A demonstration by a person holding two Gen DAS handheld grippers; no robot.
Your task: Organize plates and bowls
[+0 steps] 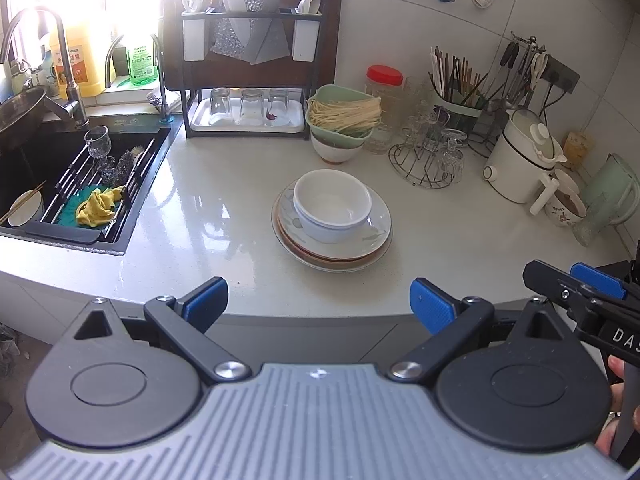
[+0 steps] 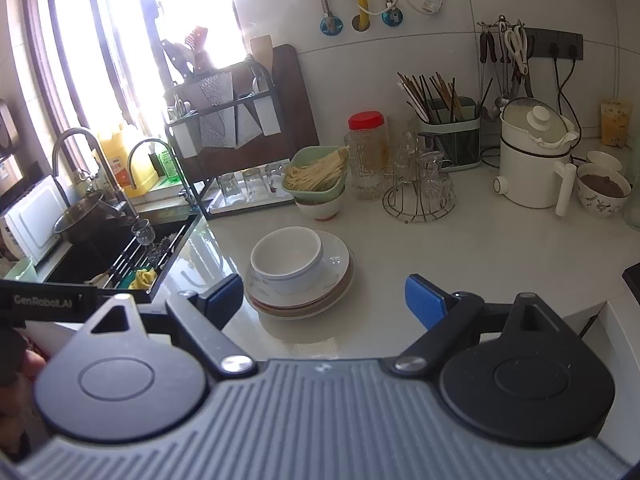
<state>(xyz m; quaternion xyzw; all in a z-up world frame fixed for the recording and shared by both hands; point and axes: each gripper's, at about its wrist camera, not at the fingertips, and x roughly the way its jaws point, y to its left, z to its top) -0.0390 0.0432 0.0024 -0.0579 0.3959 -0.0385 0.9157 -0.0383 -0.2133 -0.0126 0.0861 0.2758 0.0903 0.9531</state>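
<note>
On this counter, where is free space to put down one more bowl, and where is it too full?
Free: the bare counter between the sink and the stacked plates, and the stretch in front of the white kettle, right of the plates. Crowded: the back edge, with the drying rack, the green noodle basket, the glass stand and the chopstick holder.
</note>
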